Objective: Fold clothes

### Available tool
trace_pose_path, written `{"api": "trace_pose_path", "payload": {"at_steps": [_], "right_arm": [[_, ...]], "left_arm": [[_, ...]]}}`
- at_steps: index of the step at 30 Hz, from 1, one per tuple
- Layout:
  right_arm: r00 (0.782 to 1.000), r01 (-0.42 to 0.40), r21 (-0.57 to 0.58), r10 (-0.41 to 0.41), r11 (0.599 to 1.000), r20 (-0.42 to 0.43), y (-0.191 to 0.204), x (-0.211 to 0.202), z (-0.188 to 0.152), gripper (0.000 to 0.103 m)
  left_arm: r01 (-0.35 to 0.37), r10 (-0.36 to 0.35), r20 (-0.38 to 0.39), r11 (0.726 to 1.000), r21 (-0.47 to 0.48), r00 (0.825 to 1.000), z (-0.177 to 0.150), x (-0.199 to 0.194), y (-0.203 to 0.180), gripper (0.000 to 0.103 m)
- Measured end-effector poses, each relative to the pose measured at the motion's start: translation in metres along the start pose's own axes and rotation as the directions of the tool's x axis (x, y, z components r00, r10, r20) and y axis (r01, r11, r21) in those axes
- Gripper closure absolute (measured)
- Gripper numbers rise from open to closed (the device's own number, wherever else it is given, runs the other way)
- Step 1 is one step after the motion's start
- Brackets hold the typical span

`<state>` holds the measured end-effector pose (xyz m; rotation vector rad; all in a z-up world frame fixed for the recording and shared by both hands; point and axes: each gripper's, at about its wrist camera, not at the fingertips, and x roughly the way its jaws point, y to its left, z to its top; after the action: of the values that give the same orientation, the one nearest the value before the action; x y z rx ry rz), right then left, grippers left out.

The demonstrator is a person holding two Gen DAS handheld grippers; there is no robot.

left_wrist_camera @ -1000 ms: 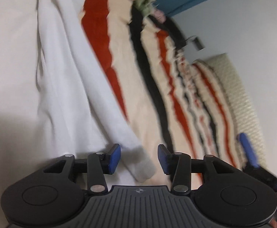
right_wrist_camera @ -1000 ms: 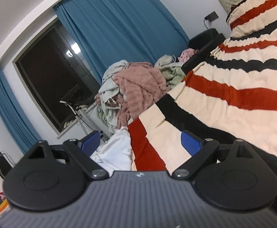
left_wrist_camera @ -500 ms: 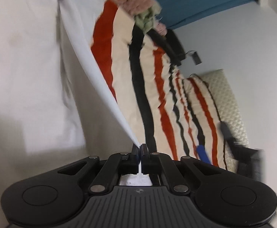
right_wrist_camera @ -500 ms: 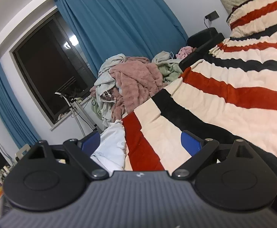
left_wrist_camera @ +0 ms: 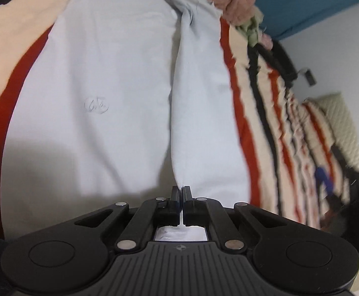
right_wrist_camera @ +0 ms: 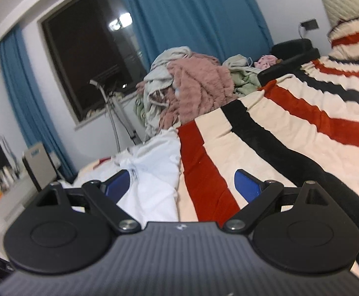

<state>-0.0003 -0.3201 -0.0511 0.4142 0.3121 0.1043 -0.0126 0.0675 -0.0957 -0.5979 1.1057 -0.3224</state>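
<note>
Since a second ago the left gripper (left_wrist_camera: pixel 180 192) has clamped the white garment's (left_wrist_camera: pixel 105 74) sleeve end. Soft, light cloth; its edges suit gripping. Right gripper (right_wrist_camera: pixel 182 185) hovers, jaws apart.

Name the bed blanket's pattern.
Cream with red and black stripes; the blanket shows best in the right wrist view.

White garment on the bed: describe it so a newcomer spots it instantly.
Start at the striped blanket covering the bed, then go to its end below the clothes pile. The white garment lies flat there, one fold pinched in the left gripper. It alone is plain white, with a small round chest logo.
</note>
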Motion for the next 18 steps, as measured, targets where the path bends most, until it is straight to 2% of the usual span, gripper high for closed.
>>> {"api": "trace_pose_path", "payload": {"at_steps": [3, 9, 15, 18], "right_arm": [[1.0, -0.002, -0.056, 0.002, 0.998, -0.008, 0.011, 0.002, -0.006, 0.01], [0.999, -0.002, -0.098, -0.003, 0.995, -0.044, 0.023, 0.009, -0.012, 0.01], [0.997, -0.033, -0.119, 0.025, 0.992, -0.072, 0.03, 0.012, -0.019, 0.01], [0.995, -0.062, -0.128, 0.051, 0.99, -0.084, 0.037, 0.012, -0.021, 0.01]], "left_arm": [[-0.053, 0.053, 0.005, 0.997, 0.048, 0.999, -0.008, 0.004, 0.001, 0.101], [-0.011, 0.011, 0.001, 0.998, 0.069, 1.0, -0.023, 0.01, -0.01, 0.1], [0.033, -0.029, -0.039, 0.994, 0.104, 0.999, -0.038, 0.012, -0.012, 0.074], [0.015, -0.01, -0.053, 0.995, 0.096, 0.999, -0.041, 0.017, -0.008, 0.072]]}}
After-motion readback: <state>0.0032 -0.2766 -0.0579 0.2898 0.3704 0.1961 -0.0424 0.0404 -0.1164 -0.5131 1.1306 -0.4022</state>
